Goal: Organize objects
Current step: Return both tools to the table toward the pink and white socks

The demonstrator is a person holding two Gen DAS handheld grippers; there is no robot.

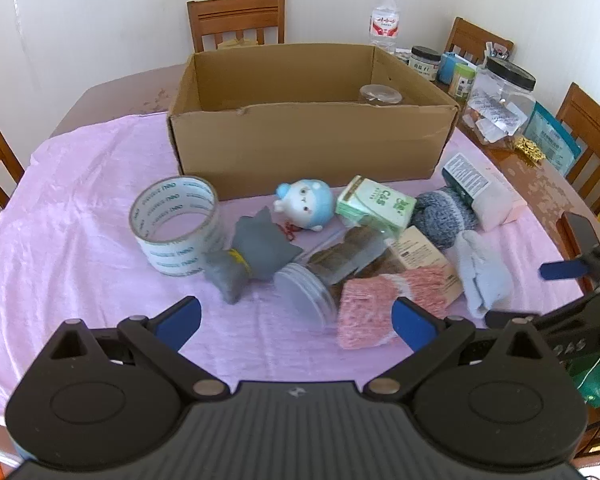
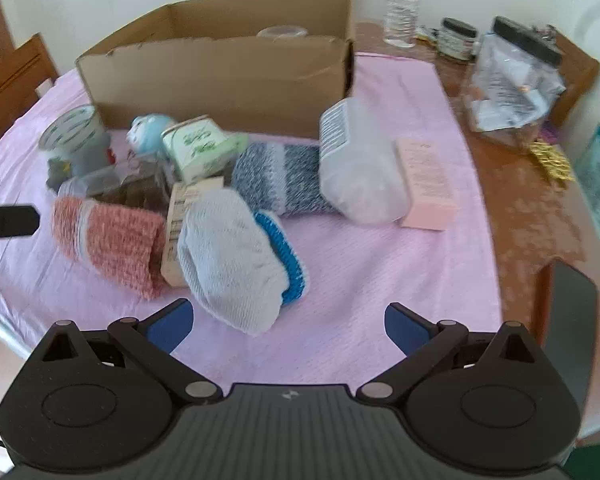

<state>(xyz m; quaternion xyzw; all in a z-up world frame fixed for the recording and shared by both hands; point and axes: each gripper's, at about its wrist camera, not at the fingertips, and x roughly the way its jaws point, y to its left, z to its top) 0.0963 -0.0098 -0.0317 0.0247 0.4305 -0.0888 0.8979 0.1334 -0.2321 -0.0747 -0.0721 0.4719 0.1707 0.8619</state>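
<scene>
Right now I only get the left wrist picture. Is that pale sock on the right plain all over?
Observer: No. In the right wrist view the pale sock ends in a bright blue cuff.
Operator: Is the right gripper holding anything?
Observer: No. Its jaws are wide open, with only the pink cloth between them.
Operator: What lies past the white-labelled jar?
Observer: A pink box, lying flat right beside it, with print on its top face.
</scene>
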